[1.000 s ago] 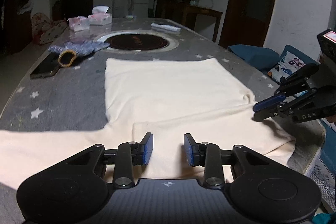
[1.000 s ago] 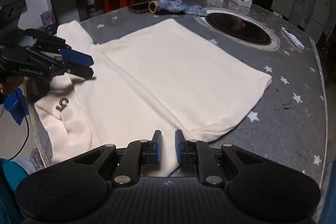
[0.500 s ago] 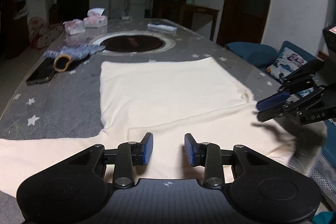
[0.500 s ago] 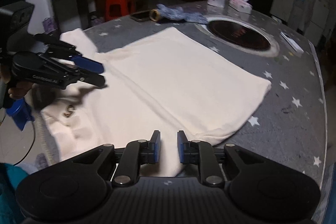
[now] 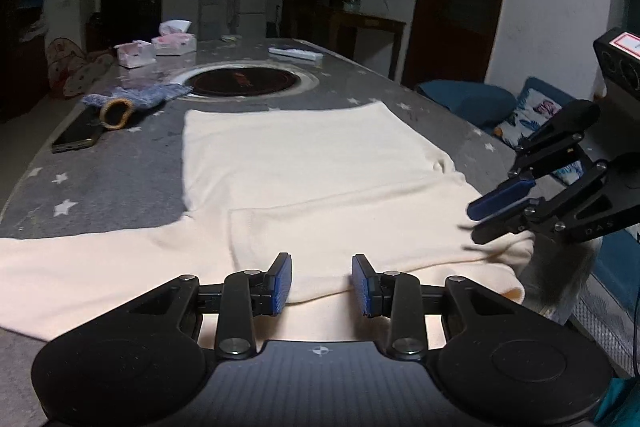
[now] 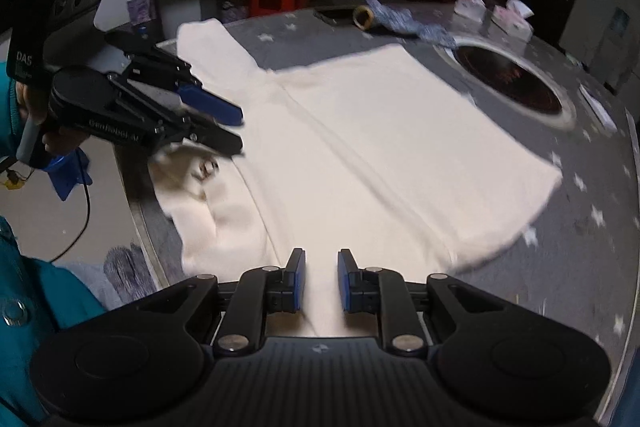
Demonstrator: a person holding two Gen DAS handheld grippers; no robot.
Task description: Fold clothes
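Over the last second both tongs have lifted off the sweater (image 5: 304, 171), and the views now sit higher and tilt more toward the room; the right view is blurred with motion. The cream sweater lies flat on the starred surface (image 5: 112, 171): one sleeve stretches out to the left (image 5: 80, 267), while the other is folded across the chest, its cuff edge just ahead of the left tongs (image 5: 321, 282). That fits a pause between folds, with one sleeve in and the other yet to be brought over, though how far along the job really is cannot be settled from this alone.

The left tongs hover low over the near edge of the sweater, pads apart and holding nothing. To the right, the right tongs (image 5: 492, 215) hang above the folded shoulder, tilted down toward the cloth, blue pads slightly apart and empty. From the right view the collar (image 6: 200, 171), bunched at the surface's edge, lies just under the left tongs
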